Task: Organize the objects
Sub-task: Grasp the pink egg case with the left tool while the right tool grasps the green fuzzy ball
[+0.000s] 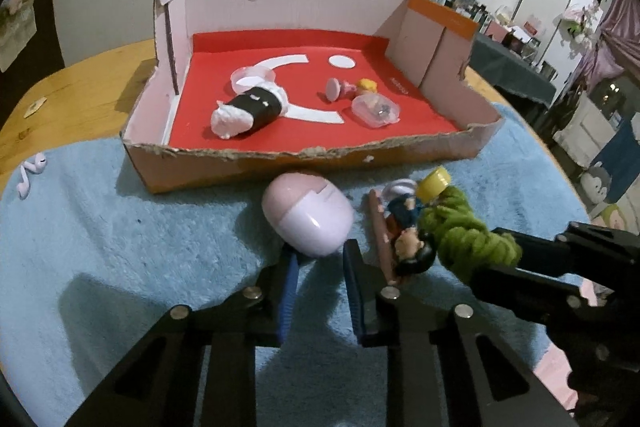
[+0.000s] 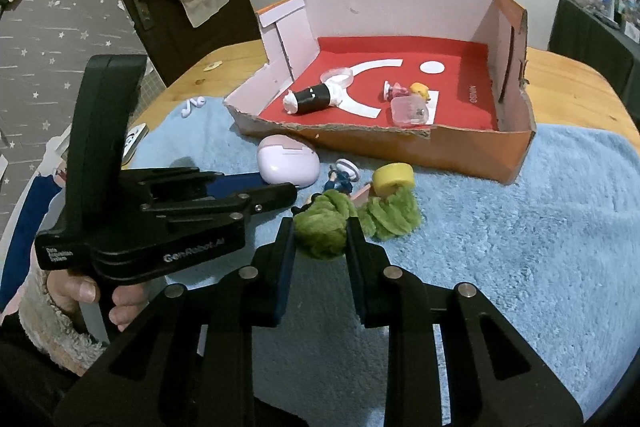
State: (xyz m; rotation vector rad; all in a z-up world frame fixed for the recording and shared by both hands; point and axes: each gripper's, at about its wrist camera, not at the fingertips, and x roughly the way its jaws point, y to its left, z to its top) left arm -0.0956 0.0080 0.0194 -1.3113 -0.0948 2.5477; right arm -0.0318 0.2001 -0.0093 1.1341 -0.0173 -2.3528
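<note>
The left gripper (image 1: 318, 259) has its jaws apart, straddling the near end of the pink egg-shaped capsule (image 1: 308, 213), which lies dead ahead of the fingertips. Its long axis runs roughly along the fingers, a little slanted. It looks like smooth glossy plastic, so a grip across the rounded sides could well slip.

The right gripper (image 2: 320, 239) is pressed onto the green fuzzy scrunchie (image 2: 322, 229), which looks soft and compressible and sits between its fingertips on the blue fleecy towel (image 2: 520, 227).

Just beyond lie a small dark-haired figurine (image 1: 408, 239) and a yellow cap (image 2: 393, 179).

Further ahead of both grippers sits the torn cardboard box (image 1: 304, 167) with its red floor. It holds a black-and-white toy (image 1: 250, 111), a clear case (image 1: 375, 110) and a blond figurine (image 1: 354, 87).
</note>
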